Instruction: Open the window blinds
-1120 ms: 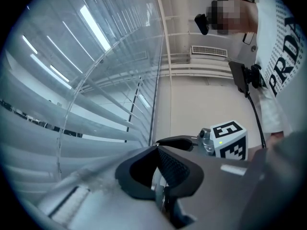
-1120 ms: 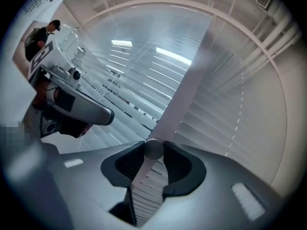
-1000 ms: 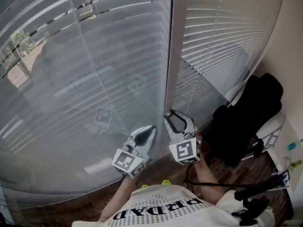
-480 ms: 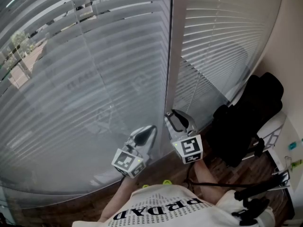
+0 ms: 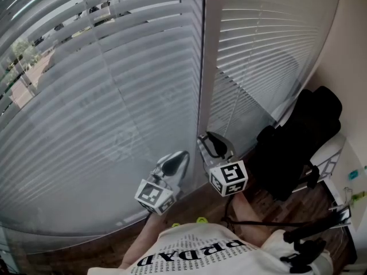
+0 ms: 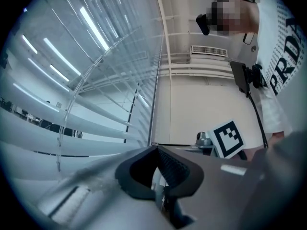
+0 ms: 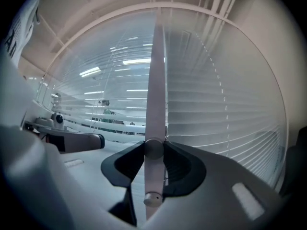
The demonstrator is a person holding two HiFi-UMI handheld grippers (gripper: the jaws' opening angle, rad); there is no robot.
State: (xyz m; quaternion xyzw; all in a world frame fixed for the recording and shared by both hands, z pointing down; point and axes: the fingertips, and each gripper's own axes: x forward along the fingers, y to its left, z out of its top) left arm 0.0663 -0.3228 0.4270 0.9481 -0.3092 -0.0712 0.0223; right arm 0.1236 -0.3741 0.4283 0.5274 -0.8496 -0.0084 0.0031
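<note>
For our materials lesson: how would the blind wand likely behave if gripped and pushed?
The wand looks straight and rod-like in the right gripper, so probably stiff. It hangs from above, so a push would likely swing it. Its smooth, round surface may slip.

Dark wood floor (image 5: 269,202), black chair (image 5: 298,148) at rt by pale wall (image 5: 351,67), daylight thru window (image 5: 23,73) at left.
</note>
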